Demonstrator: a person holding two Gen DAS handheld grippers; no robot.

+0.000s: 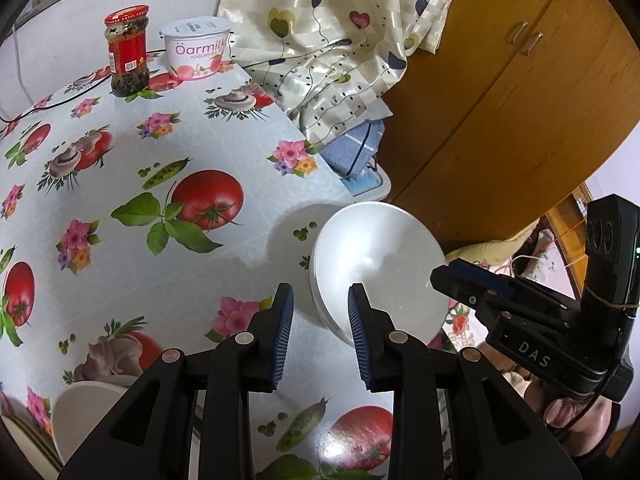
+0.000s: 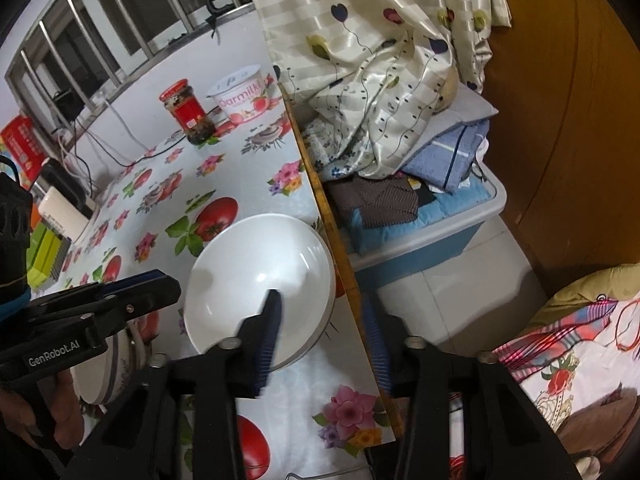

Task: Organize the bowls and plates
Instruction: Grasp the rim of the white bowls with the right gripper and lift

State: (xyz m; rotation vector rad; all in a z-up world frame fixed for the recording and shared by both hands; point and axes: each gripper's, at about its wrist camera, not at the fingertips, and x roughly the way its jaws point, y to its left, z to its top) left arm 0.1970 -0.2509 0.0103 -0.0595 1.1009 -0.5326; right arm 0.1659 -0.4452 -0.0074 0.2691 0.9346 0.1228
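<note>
A white bowl [image 1: 380, 268] [image 2: 264, 280] sits near the right edge of the table, tilted toward that edge. My left gripper [image 1: 320, 328] is open just above the table, its right finger at the bowl's near left rim; it also shows in the right wrist view [image 2: 160, 284]. My right gripper [image 2: 324, 332] is open, with its left finger inside the bowl and its right finger beyond the table edge; it shows in the left wrist view [image 1: 456, 276] at the bowl's right rim. Another white dish [image 1: 88, 412] lies at the lower left, half hidden by my left gripper.
A red-lidded jar [image 1: 128, 52] and a yogurt tub [image 1: 198, 48] stand at the far end of the flowered tablecloth [image 1: 160, 160]. A curtain [image 2: 380, 60] hangs right of the table over a bin of folded clothes [image 2: 420, 208]. A wooden cabinet [image 1: 520, 80] stands behind.
</note>
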